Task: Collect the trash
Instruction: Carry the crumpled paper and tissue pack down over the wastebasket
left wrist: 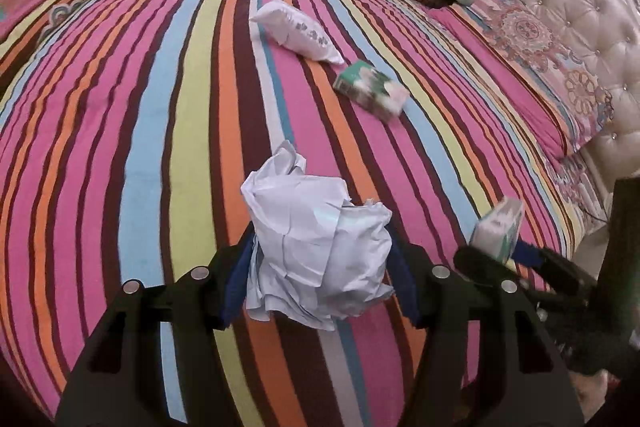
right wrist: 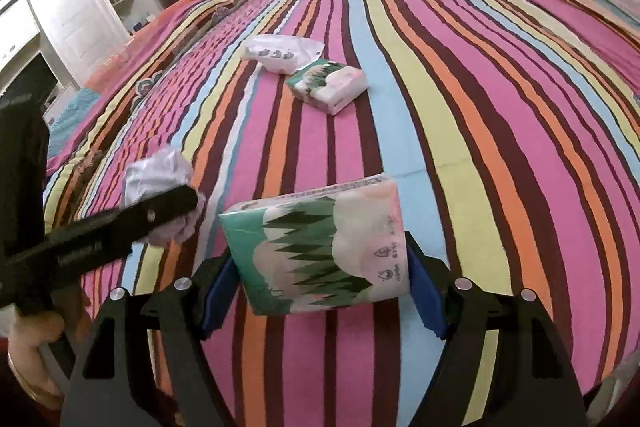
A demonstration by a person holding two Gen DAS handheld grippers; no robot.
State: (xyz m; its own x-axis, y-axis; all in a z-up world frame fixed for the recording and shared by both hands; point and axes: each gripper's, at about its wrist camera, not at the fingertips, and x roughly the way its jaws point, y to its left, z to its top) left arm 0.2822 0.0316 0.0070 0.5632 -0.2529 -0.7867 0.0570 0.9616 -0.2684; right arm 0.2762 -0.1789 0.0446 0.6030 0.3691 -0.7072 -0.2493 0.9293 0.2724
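Between my left gripper's (left wrist: 320,259) pads sits the crumpled paper (left wrist: 316,247), clamped; my right gripper (right wrist: 320,267) clamps a tissue pack (right wrist: 316,247), both lifted for disposal. Ahead, a second pack (right wrist: 328,87) and white wrapper (right wrist: 280,53) lie on the bedspread (right wrist: 460,147).

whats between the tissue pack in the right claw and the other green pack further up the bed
Nothing but bare striped bedspread between the held tissue pack in the right claw and the loose green pack, clearest in the right wrist view.
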